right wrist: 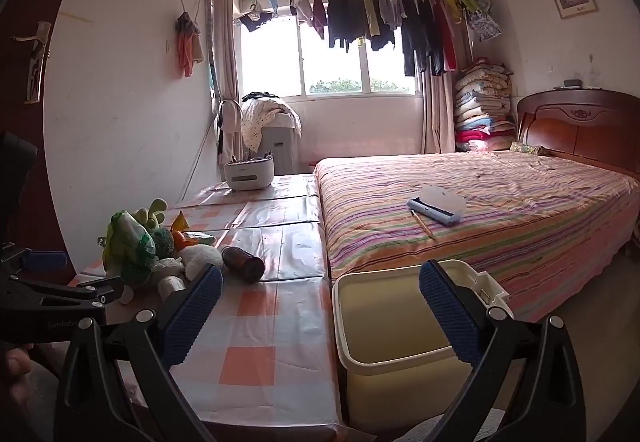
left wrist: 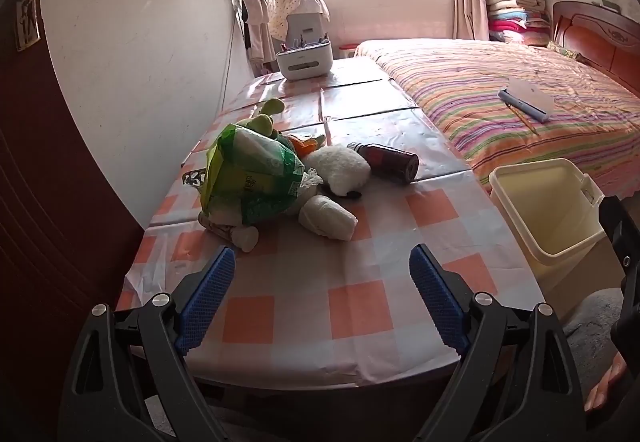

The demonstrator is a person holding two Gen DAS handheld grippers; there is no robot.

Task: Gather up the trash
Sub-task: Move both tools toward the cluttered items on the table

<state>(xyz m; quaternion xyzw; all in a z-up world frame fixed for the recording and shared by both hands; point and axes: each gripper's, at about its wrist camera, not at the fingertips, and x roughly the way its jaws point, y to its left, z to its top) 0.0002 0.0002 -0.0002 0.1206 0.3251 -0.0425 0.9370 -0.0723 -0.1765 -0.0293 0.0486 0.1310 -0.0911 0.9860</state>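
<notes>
**Left wrist view: both hand-held grippers spread wide, trash pile untouched on the worktop**

Left wrist view shows the left hand-held gripper (left wrist: 322, 262) hovering over the near edge of the checked worktop (left wrist: 392, 238), its blue pads wide apart with nothing between them. The landmark here is the cream waste bin (left wrist: 552, 209), standing on the floor just off the worktop's right edge, with the striped bed (left wrist: 500, 89) behind it.

To the left of the bin, on the worktop, lies a cluster of things. The dark brown bottle (left wrist: 390, 158) rests on its side, the nearest of them to the bin. Left of it a white plush toy (left wrist: 340, 167) lies touching a crumpled green plastic bag (left wrist: 250, 173), and a wad of white paper (left wrist: 328, 219) sits just in front of the toy. Farther from the bin, toward the window, stands a white container (left wrist: 304, 59).

In the right wrist view the right hand-held gripper (right wrist: 320, 282) is held over the gap between worktop and bin (right wrist: 384, 326), jaws likewise parted and holding nothing. The bottle (right wrist: 244, 264) and green bag (right wrist: 130, 244) show to the bin's left, well apart from both grippers. The left hand-held gripper (right wrist: 80, 282) appears at that view's left edge.
</notes>
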